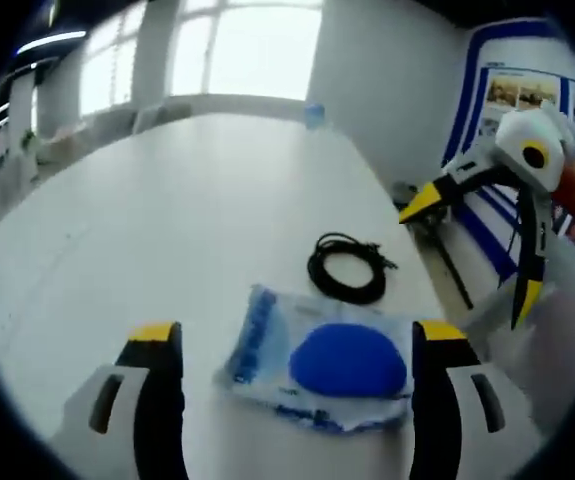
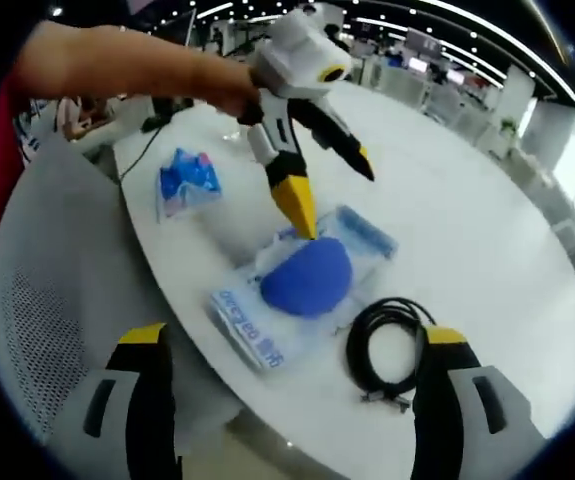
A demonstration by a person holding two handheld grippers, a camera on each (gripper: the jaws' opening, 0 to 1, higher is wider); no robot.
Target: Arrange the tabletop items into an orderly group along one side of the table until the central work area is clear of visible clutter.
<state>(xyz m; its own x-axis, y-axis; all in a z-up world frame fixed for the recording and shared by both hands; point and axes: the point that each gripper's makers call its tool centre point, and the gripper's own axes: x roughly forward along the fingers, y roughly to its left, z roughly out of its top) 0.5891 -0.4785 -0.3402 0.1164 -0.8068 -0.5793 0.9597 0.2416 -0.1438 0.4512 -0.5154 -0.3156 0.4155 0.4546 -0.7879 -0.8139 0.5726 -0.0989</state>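
Right gripper view: left tool (image 2: 332, 195) over blue pouch (image 2: 302, 285).

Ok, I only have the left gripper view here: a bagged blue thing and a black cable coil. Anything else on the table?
Observer: Yes. A second, smaller blue packet lies near the table edge, apart from the bagged blue pad.
Operator: Is the left gripper on that bag?
Observer: The left gripper is open. One jaw tip is down at the bag's far edge and the other is raised clear. I cannot tell whether it is touching.
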